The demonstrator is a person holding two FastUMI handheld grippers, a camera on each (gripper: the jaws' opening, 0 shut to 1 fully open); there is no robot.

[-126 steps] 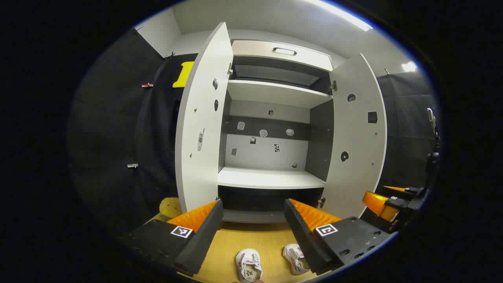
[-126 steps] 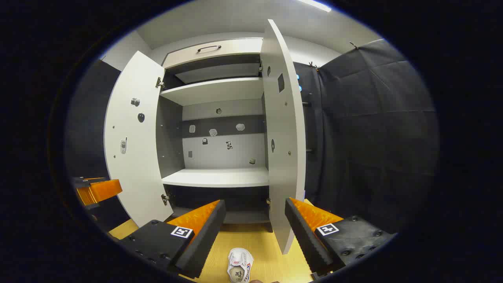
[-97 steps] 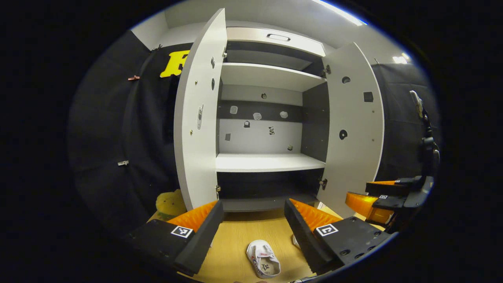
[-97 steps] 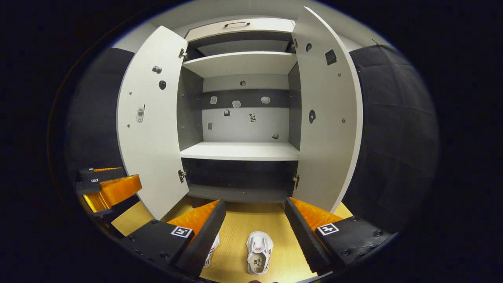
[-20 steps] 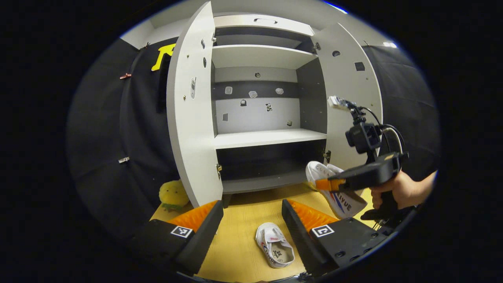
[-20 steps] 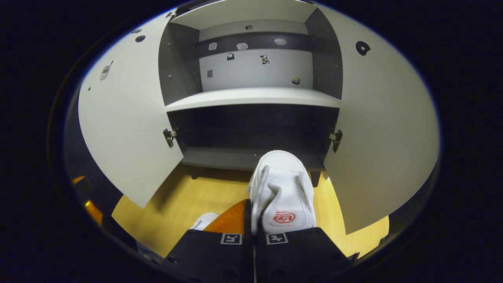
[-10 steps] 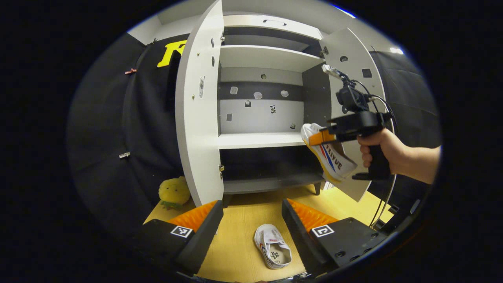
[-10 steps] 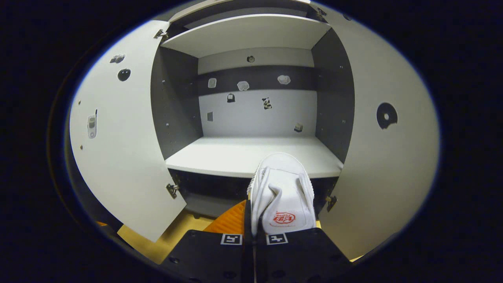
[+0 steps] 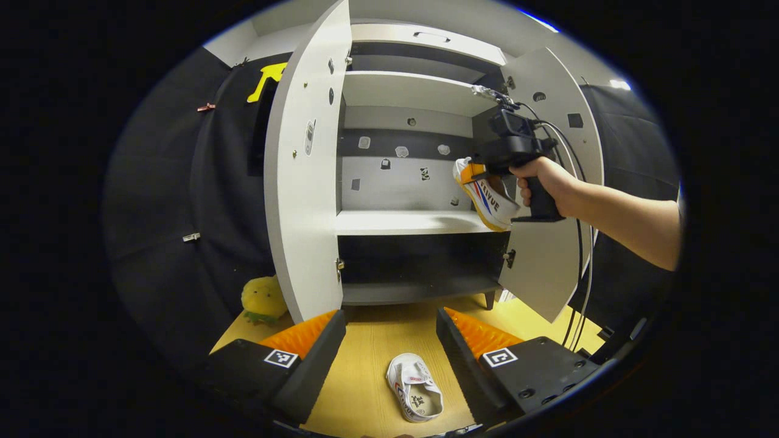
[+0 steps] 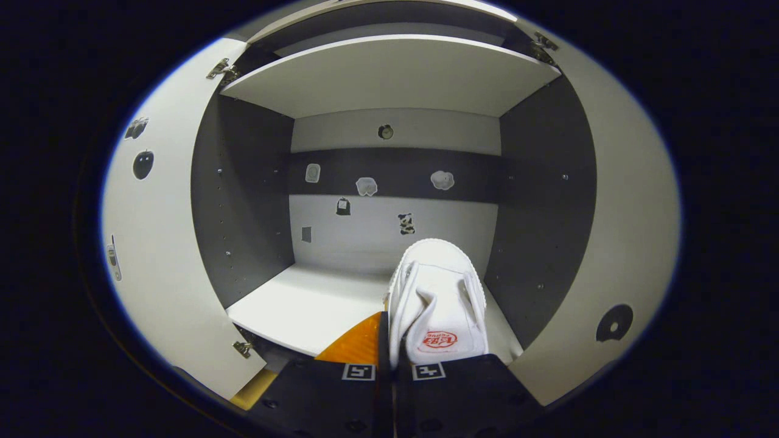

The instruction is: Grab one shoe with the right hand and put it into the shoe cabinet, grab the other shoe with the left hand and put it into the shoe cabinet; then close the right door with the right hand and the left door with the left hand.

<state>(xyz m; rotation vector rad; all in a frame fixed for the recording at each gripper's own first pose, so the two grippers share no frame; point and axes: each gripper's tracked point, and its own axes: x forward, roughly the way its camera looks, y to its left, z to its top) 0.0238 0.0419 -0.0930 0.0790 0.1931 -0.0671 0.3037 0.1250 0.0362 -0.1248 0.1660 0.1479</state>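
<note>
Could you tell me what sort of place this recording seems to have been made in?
Most likely a staged recording booth, not a real home. A white shoe cabinet with both doors open stands on a wooden floor against black cloth walls, with a yellow plush toy beside it and a loose shoe on the floor.

- I see one white shoe (image 10: 437, 298) clamped in the right gripper (image 10: 392, 353), raised above the middle shelf (image 10: 304, 307) of the shoe cabinet (image 9: 420, 91).
- The other shoe (image 9: 415, 389) lies on the floor, opening up.
- Both doors stand open.
</note>
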